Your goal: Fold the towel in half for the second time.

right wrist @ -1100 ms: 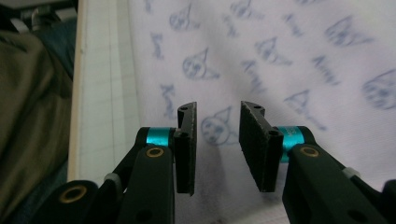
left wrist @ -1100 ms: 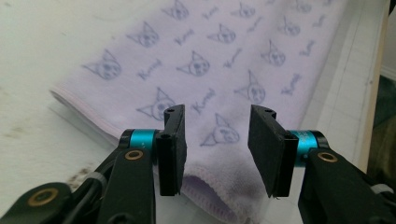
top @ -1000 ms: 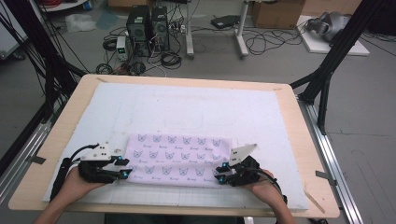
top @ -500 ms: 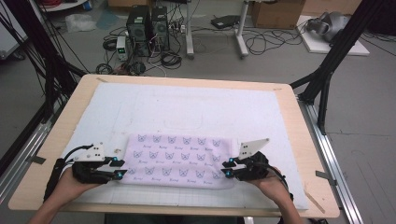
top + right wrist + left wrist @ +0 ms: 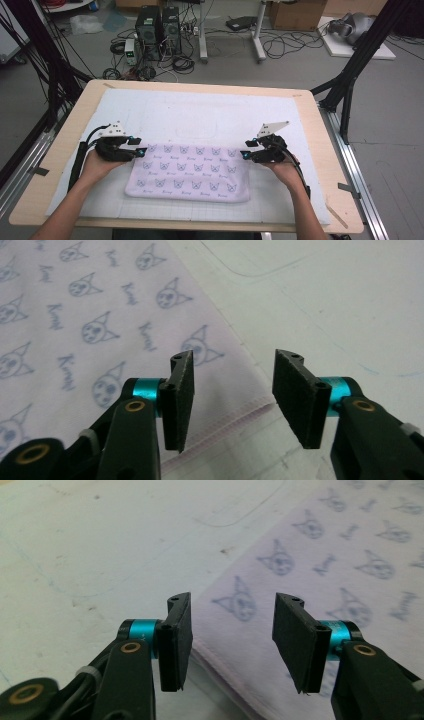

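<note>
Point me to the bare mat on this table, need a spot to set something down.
Widest free patch: the white mat between the table's far edge and the lilac cat-print cloth. A narrower strip runs between the cloth's near hem and the mat's near edge. Crowded: both cloth ends, where the left gripper and right gripper sit with open jaws.

High view overhead; tongs views close, share cloth (image 5: 189, 172).
</note>
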`<state>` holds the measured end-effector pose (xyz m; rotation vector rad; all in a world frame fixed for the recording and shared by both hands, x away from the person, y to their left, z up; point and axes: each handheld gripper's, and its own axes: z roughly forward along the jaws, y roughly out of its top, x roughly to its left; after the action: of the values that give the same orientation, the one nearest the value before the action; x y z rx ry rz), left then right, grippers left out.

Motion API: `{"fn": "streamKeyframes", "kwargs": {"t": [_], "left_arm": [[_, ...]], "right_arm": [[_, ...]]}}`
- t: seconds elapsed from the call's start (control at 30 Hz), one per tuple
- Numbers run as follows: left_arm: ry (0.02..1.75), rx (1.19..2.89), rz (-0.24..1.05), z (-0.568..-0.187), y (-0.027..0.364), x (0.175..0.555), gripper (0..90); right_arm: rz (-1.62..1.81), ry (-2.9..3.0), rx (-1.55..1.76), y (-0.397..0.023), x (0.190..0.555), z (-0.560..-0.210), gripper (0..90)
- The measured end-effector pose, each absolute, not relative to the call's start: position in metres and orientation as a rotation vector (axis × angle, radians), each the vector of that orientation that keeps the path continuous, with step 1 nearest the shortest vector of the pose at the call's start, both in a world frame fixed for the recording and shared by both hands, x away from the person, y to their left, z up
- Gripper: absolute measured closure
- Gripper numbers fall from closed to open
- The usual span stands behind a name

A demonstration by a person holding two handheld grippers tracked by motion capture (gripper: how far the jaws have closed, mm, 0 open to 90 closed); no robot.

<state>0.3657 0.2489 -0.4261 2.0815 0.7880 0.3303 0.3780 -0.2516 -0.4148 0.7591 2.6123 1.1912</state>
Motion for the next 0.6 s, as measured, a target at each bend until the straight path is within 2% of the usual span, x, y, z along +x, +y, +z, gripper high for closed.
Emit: {"fn": "streamKeyframes", "kwargs": {"t": [0.2,0.23,0.27,0.3,0.4,0.5,0.6], "left_arm": [[0.861,2.14,0.267,-0.442,0.247,0.378,43.4],[0.853,2.133,0.236,-0.443,0.247,0.378,45.5],[0.836,2.135,0.233,-0.443,0.247,0.378,53.2],[0.838,2.14,0.245,-0.442,0.245,0.377,57.0],[0.833,2.145,0.256,-0.439,0.245,0.375,70.6],[0.821,2.145,0.292,-0.434,0.243,0.372,78.7],[0.822,2.121,0.35,-0.427,0.241,0.373,81.3]], "right_arm": [[1.173,2.673,0.845,-0.258,0.388,-0.431,48.6],[1.188,2.69,0.856,-0.257,0.388,-0.433,50.7],[1.185,2.705,0.844,-0.256,0.388,-0.435,53.3],[1.173,2.721,0.839,-0.254,0.388,-0.436,56.3],[1.193,2.772,0.831,-0.252,0.388,-0.437,76.8],[1.168,2.77,0.791,-0.249,0.386,-0.434,81.7],[1.187,2.7,0.766,-0.25,0.385,-0.425,82.5]]}}
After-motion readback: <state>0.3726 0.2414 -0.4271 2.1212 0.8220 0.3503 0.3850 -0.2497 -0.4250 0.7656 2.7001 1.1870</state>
